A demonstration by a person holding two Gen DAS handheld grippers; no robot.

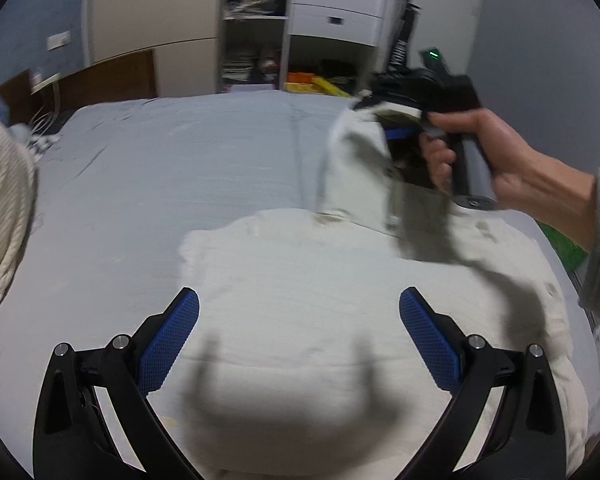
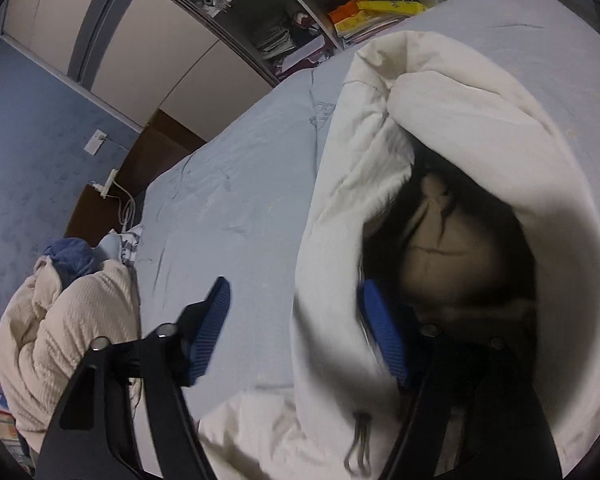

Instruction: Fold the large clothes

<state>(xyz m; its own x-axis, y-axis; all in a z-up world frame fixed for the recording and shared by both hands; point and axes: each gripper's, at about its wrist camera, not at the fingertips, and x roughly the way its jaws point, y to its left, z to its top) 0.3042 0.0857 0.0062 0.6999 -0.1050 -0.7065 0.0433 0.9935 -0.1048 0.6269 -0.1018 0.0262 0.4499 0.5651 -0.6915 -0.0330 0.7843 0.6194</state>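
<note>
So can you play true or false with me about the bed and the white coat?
1. The white coat lies on a grey bed sheet. True.
2. The left gripper is squeezing the coat. False: its fingers stand wide apart, with nothing between them.
3. A cream knitted sweater sits bunched on the bed. True.
4. The right gripper is closed tight. False: its fingers are spread, with coat fabric draped over one.
5. The drawers behind the bed are red. False: they are white.

Dim rm, motion blur – fisheye edges
</note>
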